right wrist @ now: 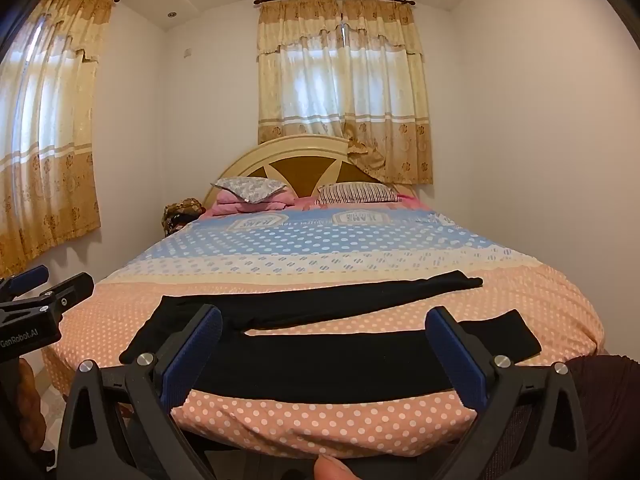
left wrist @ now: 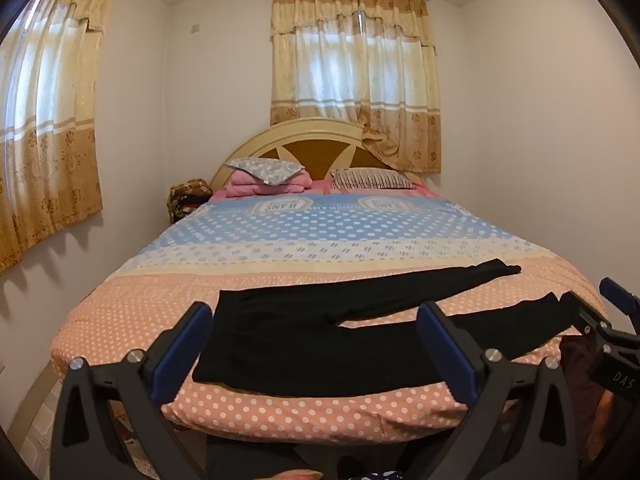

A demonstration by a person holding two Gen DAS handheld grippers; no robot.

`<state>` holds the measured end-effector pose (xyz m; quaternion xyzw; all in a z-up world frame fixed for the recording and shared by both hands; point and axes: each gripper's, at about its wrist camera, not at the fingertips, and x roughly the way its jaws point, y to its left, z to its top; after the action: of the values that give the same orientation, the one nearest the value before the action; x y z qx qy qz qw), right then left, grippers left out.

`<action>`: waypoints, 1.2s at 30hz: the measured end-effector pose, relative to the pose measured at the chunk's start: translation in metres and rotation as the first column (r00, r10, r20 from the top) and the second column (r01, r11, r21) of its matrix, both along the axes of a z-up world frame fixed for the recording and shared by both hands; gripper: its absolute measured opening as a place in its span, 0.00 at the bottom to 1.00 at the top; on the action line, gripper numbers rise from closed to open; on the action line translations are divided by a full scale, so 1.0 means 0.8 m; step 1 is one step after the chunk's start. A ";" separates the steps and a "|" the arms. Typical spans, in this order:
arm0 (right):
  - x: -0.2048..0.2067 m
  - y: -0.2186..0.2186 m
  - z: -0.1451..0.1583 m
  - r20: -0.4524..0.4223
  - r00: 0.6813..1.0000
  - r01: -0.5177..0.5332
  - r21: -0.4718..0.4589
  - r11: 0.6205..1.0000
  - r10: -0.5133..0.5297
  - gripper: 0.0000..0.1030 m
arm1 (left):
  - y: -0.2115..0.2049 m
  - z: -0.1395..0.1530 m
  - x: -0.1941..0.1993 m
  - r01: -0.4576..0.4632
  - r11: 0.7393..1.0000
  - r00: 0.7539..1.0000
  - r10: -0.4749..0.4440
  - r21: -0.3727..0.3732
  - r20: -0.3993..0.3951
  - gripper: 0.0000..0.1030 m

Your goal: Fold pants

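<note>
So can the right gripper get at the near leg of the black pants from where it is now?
Probably yes. The right gripper is wide open and empty, and the near pant leg lies flat along the bed's front edge with nothing covering it.

In the left wrist view, the left tongs [left wrist: 316,344] cover the waist end of the black pants [left wrist: 304,356] and part of the nearer leg; the right tongs [left wrist: 618,320] are cut off by the right edge. In the right wrist view, the right tongs [right wrist: 324,348] hide stretches of the nearer leg. The print on the bedspread [right wrist: 320,236] is too small to read. The bundle [right wrist: 180,212] beside the bed [right wrist: 280,420] is half hidden behind the mattress.
</note>
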<state>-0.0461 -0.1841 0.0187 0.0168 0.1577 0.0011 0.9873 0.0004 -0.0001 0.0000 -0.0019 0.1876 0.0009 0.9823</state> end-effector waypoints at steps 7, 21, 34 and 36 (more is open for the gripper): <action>0.001 0.001 0.001 -0.005 1.000 -0.001 -0.005 1.000 0.001 0.99 | 0.002 0.001 -0.001 -0.002 1.000 1.000 0.002 -0.004 0.003 1.00; 0.007 0.002 -0.020 -0.028 1.000 -0.001 -0.001 1.000 0.001 0.99 | 0.004 -0.002 0.000 0.003 1.000 1.000 -0.004 -0.005 -0.005 1.00; 0.008 0.002 -0.020 -0.036 0.999 0.001 0.002 1.000 -0.001 0.99 | 0.004 -0.001 0.000 0.003 1.000 1.000 -0.003 -0.004 -0.006 1.00; 0.008 0.002 -0.020 -0.036 0.999 0.002 0.002 1.000 -0.002 0.99 | 0.004 -0.001 0.001 0.004 1.000 1.000 -0.004 -0.004 -0.006 1.00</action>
<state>-0.0400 -0.1822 0.0028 0.0179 0.1754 0.0002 0.9843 0.0008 0.0032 -0.0009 -0.0036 0.1907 -0.0016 0.9816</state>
